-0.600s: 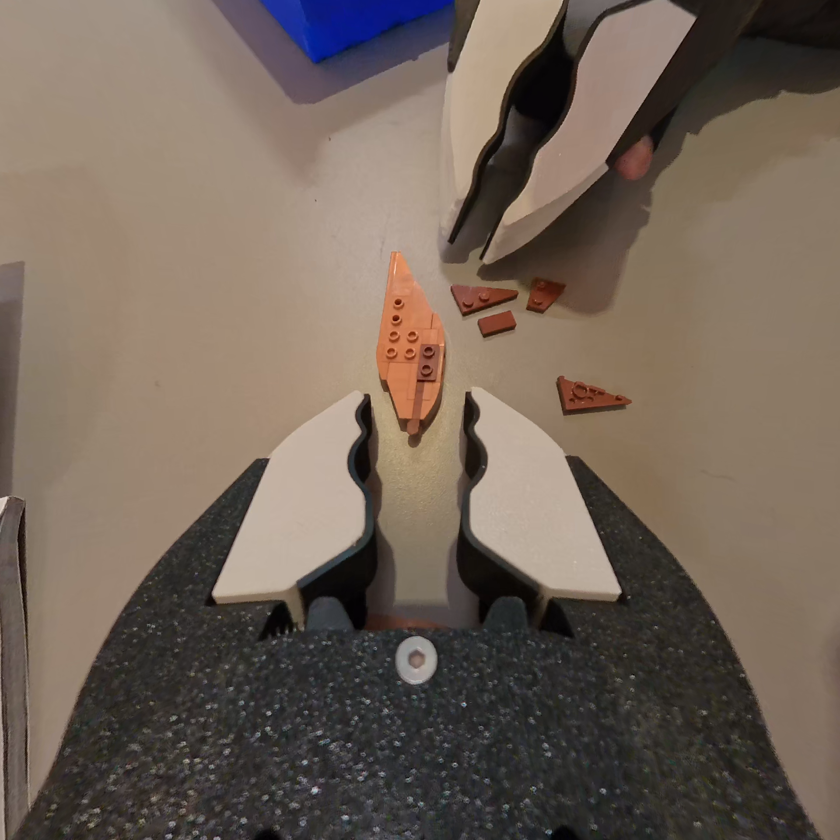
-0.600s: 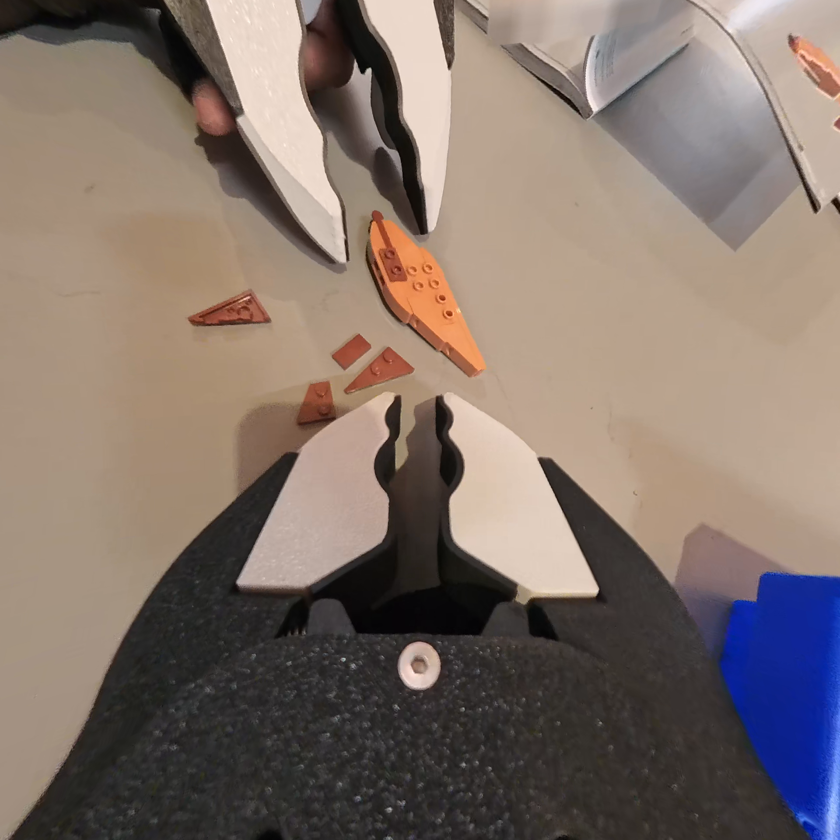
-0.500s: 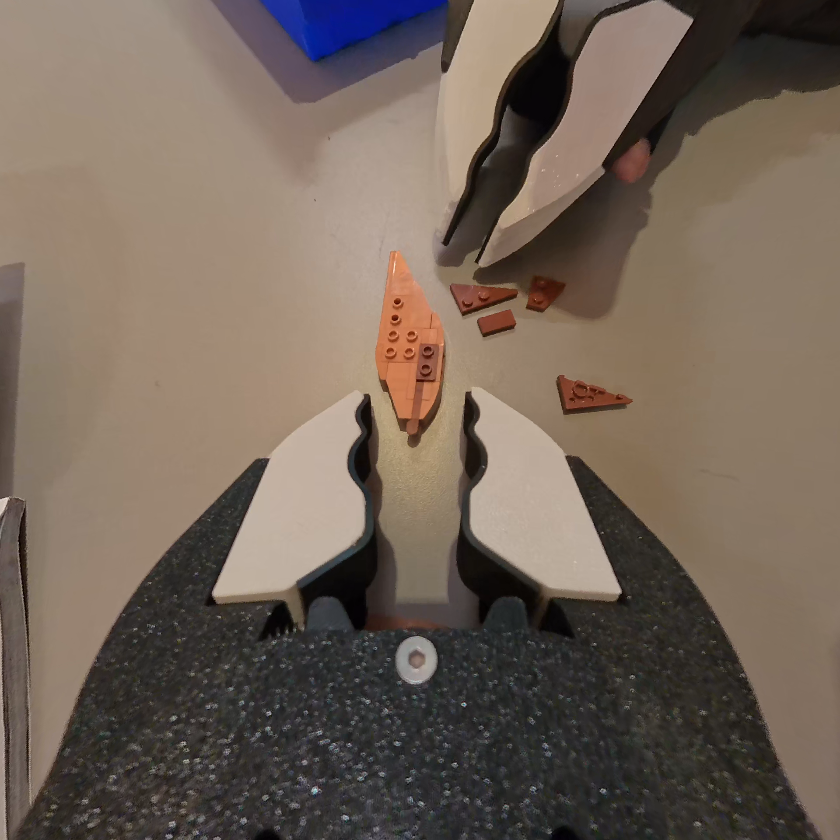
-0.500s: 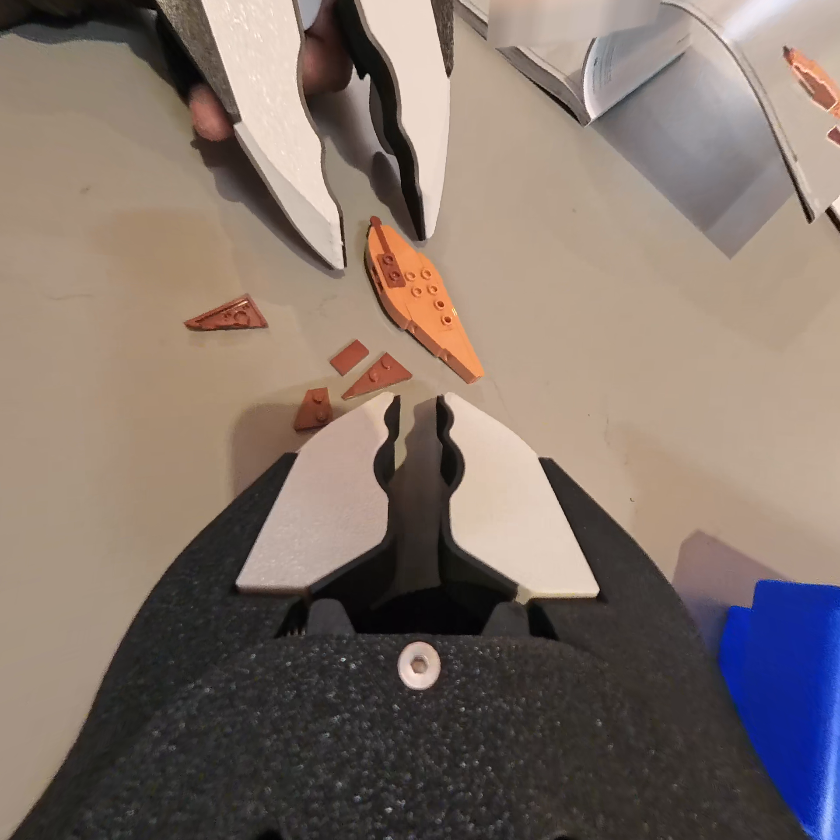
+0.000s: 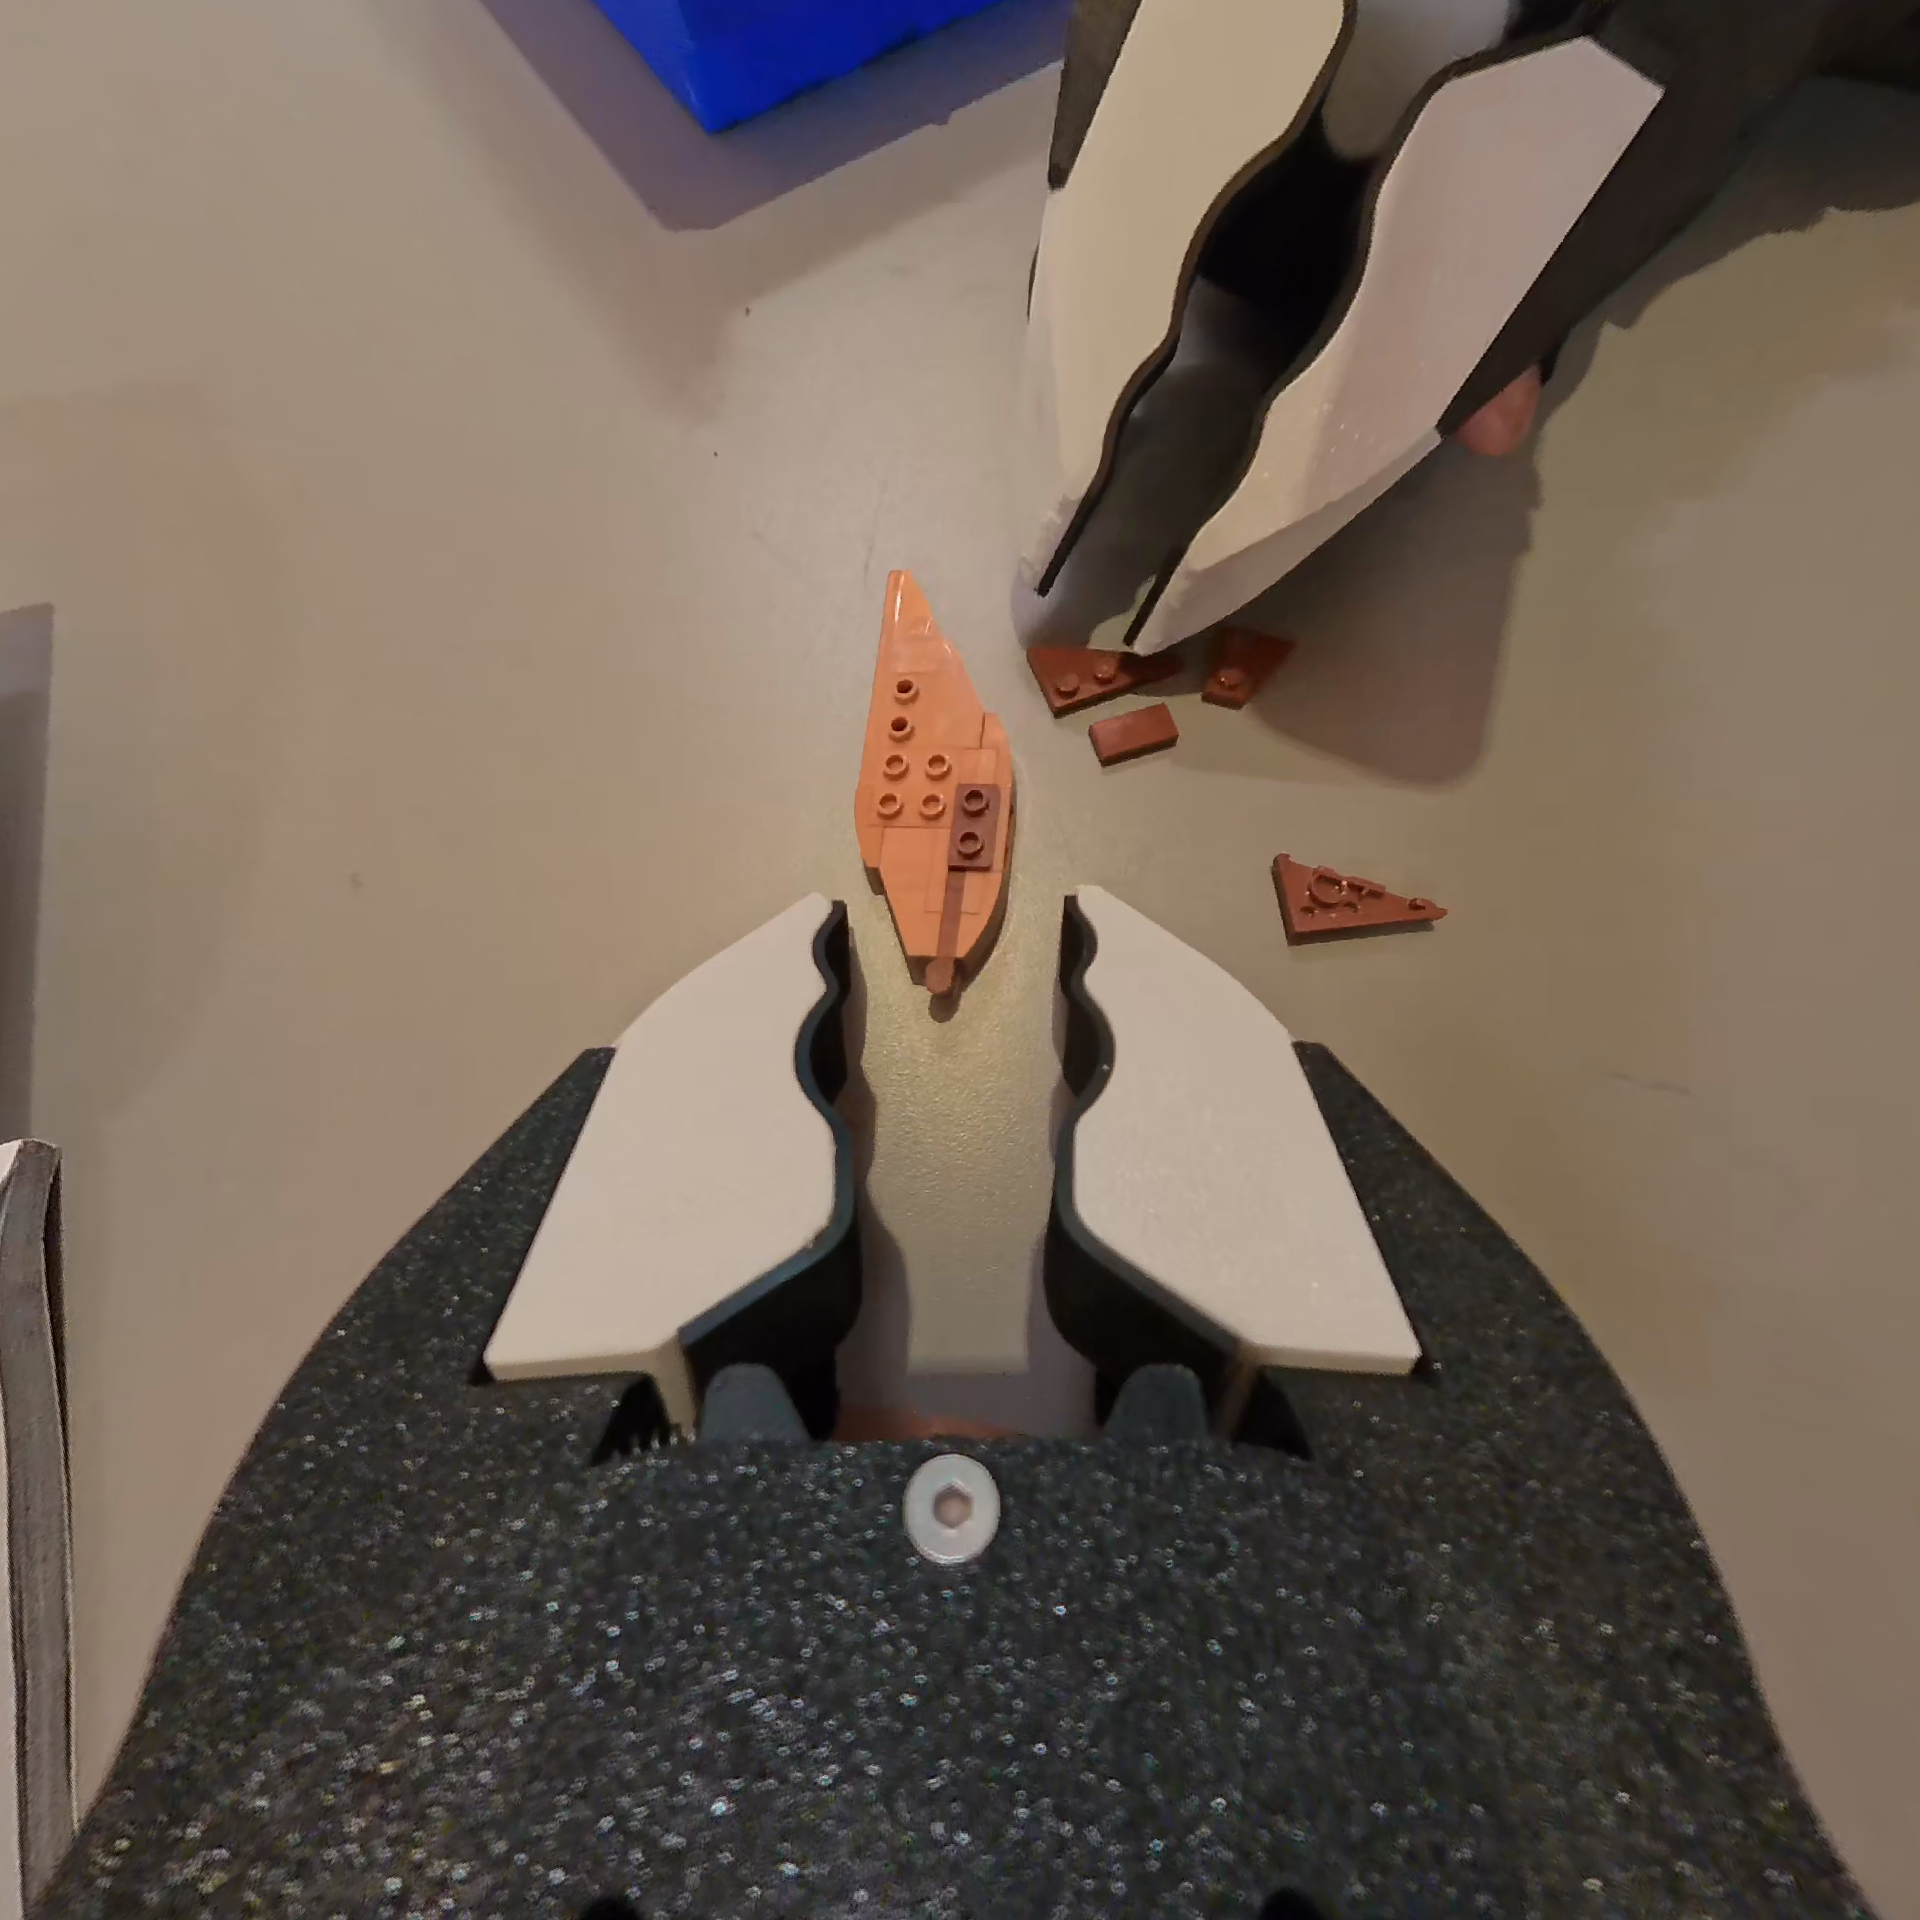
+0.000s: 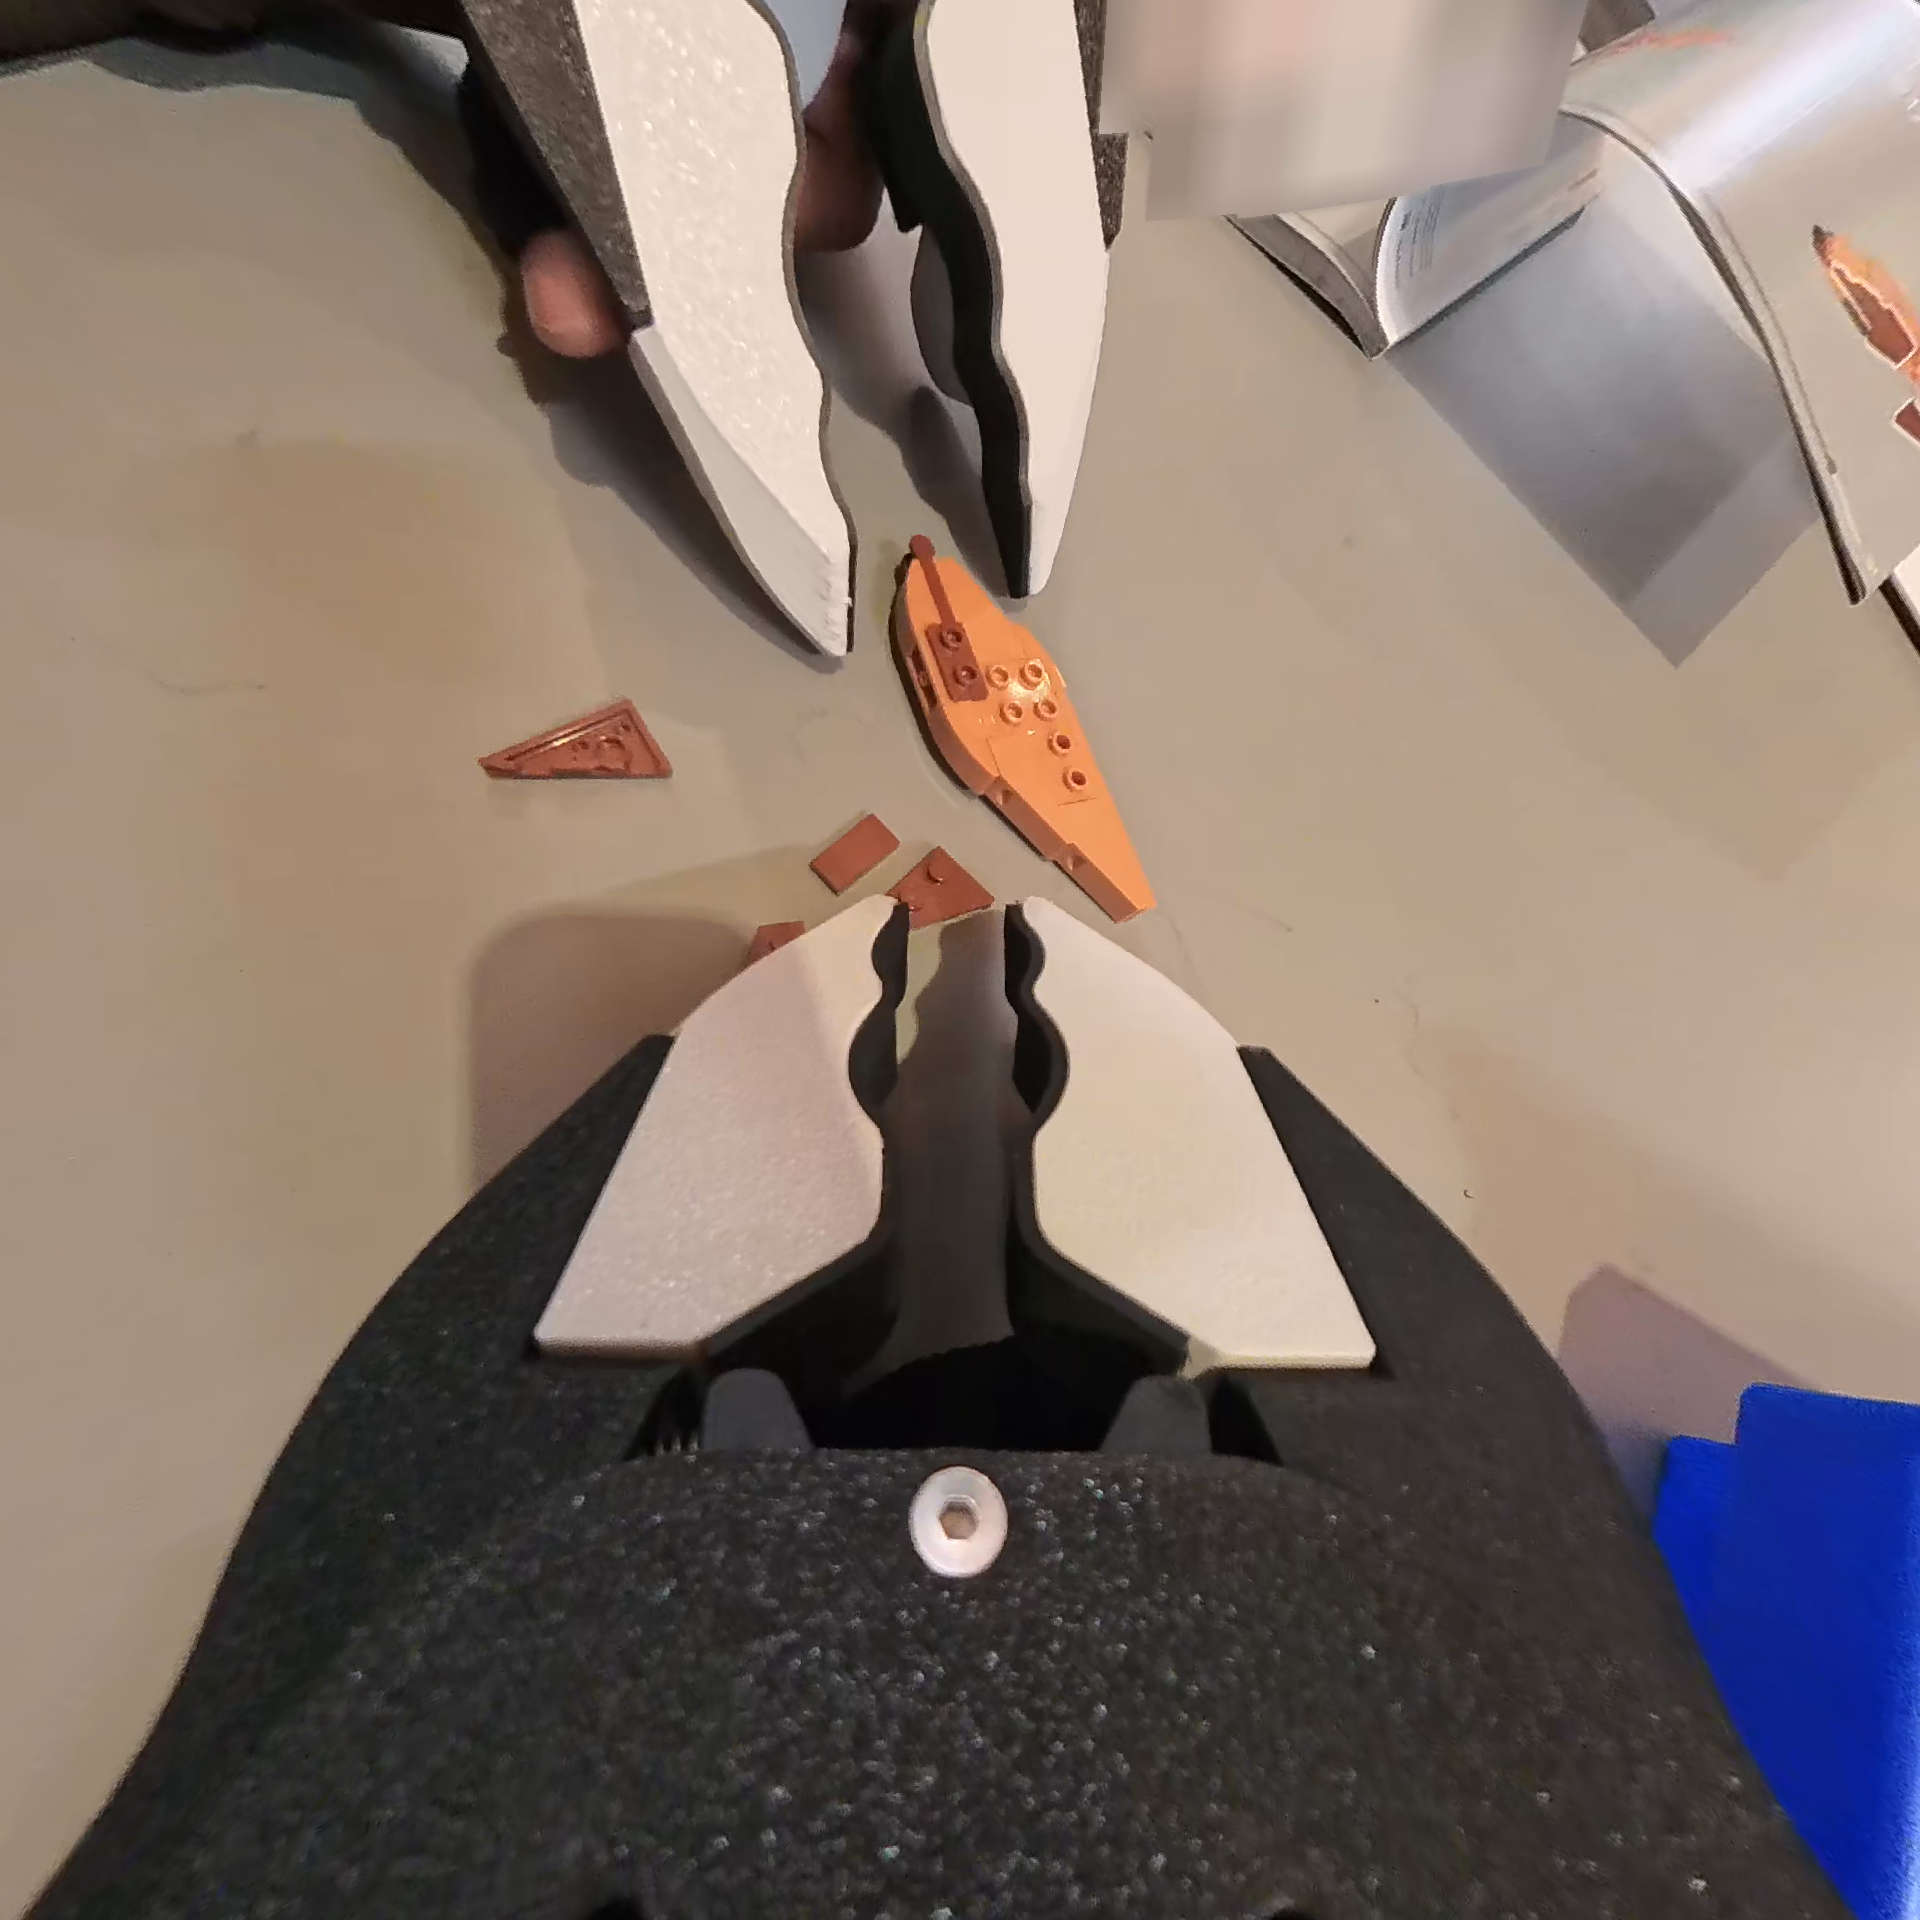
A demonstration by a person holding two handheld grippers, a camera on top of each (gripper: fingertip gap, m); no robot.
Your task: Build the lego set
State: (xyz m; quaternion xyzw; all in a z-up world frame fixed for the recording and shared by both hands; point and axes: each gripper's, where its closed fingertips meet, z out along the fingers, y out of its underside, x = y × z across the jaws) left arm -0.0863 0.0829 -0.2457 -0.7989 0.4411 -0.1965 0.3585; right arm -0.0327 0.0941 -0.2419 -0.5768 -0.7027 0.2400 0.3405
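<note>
Left wrist view shows the left gripper (image 5: 954, 914) low over a tan table (image 5: 416, 623). Its two fingers are spread apart and hold nothing. The thin back end of an orange lego boat (image 5: 930, 790) lies flat on the table, just in front of the gap between them. A small dark brown piece (image 5: 975, 826) sits on top of the boat, near that end.

To the right of the boat lie four loose brown pieces. A wedge piece (image 5: 1091, 675) with bumps is nearest the boat's point. A small flat tile (image 5: 1132, 732) lies just beside it. A little corner piece (image 5: 1247, 665) is next to the wedge. A bigger triangle piece (image 5: 1345, 899) lies farther off on its own, upside down.

The right gripper (image 5: 1091, 613) comes down from the top right. Its fingers are a little apart, with nothing between them. The tips are right at the wedge piece, and I cannot tell if they touch it.

Right wrist view shows the same gripper (image 6: 951, 909) up close, with the wedge piece (image 6: 940, 888) just at its left fingertip. A thumb (image 6: 561, 301) shows beside the left gripper (image 6: 930, 608) at the top. An open booklet (image 6: 1662, 312) lies at the top right. A blue box (image 6: 1808, 1621) is at the lower right.
</note>
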